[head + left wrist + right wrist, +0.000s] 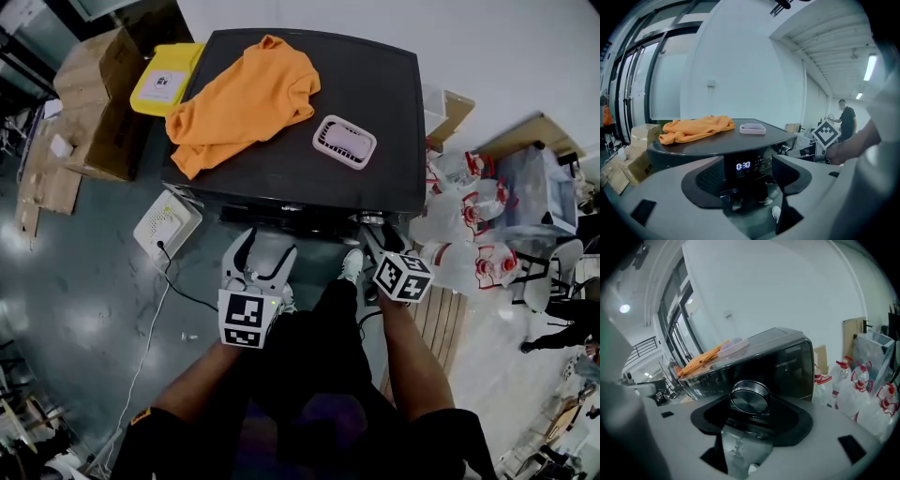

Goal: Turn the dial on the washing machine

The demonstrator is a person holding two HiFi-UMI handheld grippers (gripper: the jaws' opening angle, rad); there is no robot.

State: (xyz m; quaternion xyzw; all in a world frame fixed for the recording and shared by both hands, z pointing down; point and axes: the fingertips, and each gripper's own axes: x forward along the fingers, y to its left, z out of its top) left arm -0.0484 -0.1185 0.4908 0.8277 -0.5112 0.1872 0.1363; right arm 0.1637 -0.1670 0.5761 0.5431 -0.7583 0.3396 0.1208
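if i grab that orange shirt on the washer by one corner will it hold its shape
Probably not: the shirt lies crumpled in soft folds, so it would likely droop and hang. It looks thin, so it is probably light. A push across the washer's glossy top would likely bunch it up.

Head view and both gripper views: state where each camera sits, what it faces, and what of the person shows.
Head view: on the person's head, facing steeply down at the washing machine; shows both arms, legs, left hand-held gripper, right hand-held gripper.
Left gripper view: on the left one, facing the machine's display through open jaws; one arm at right.
Right gripper view: on the right one, facing the dial gripped between its jaws.
Shared: all three show the orange cloth.
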